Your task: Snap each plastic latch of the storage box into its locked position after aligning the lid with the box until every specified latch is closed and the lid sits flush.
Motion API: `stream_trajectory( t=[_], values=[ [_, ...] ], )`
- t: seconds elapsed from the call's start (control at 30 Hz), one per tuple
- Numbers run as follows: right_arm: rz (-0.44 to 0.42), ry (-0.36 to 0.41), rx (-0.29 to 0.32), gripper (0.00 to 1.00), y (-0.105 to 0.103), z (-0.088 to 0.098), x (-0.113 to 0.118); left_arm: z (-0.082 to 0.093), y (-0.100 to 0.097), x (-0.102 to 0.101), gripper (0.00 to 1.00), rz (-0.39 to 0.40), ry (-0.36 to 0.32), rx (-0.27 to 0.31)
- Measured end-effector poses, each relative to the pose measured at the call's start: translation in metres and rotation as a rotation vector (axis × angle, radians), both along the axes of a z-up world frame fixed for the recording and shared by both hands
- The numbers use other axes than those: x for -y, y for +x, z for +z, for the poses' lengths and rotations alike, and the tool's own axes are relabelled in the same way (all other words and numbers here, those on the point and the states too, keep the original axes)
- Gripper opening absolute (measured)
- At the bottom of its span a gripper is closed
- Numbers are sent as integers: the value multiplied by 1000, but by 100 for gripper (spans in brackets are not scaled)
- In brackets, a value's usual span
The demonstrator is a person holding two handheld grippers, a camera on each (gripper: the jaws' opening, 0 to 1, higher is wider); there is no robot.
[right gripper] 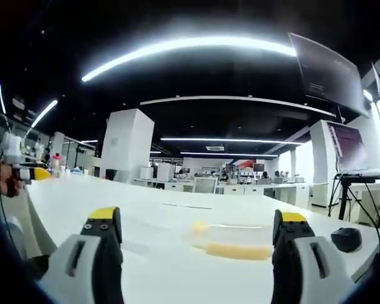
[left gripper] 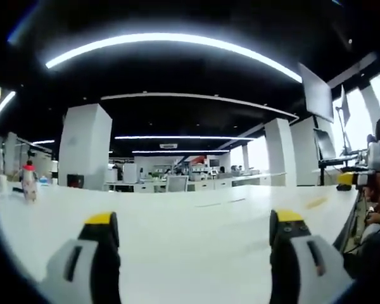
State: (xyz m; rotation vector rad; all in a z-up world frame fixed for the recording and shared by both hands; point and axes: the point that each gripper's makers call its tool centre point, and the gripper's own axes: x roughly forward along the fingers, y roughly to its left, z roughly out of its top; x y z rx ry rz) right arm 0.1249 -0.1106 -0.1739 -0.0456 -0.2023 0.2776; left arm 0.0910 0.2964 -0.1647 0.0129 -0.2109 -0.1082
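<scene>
The storage box (right gripper: 235, 244) lies low on the white table (right gripper: 152, 253), a clear shape with a yellow front edge and a small yellow latch (right gripper: 199, 226) at its left end. From this low angle I cannot tell how the lid sits. My right gripper (right gripper: 197, 215) is open, its yellow-tipped jaws wide apart just short of the box. Over bare tabletop (left gripper: 190, 253), my left gripper (left gripper: 195, 218) is also open, with nothing between its jaws. The left gripper (right gripper: 33, 173) also appears at the far left of the right gripper view, held by a hand.
A small bottle with a red cap (left gripper: 29, 182) stands at the table's far left. A dark rounded object (right gripper: 346, 239) lies right of the box. Monitors on stands (right gripper: 358, 152) rise at the right. Desks and white pillars (left gripper: 84, 147) fill the room behind.
</scene>
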Motion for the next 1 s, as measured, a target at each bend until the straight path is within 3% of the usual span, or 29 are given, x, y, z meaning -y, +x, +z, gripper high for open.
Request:
stream_trajectory(
  t=[0.07, 1.0],
  values=[
    [-4, -6, 6, 100, 0, 1, 0, -1, 2, 4, 100, -11, 28, -11],
    [8, -18, 24, 100, -2, 10, -5, -10, 7, 17, 100, -74, 3, -60]
  ],
)
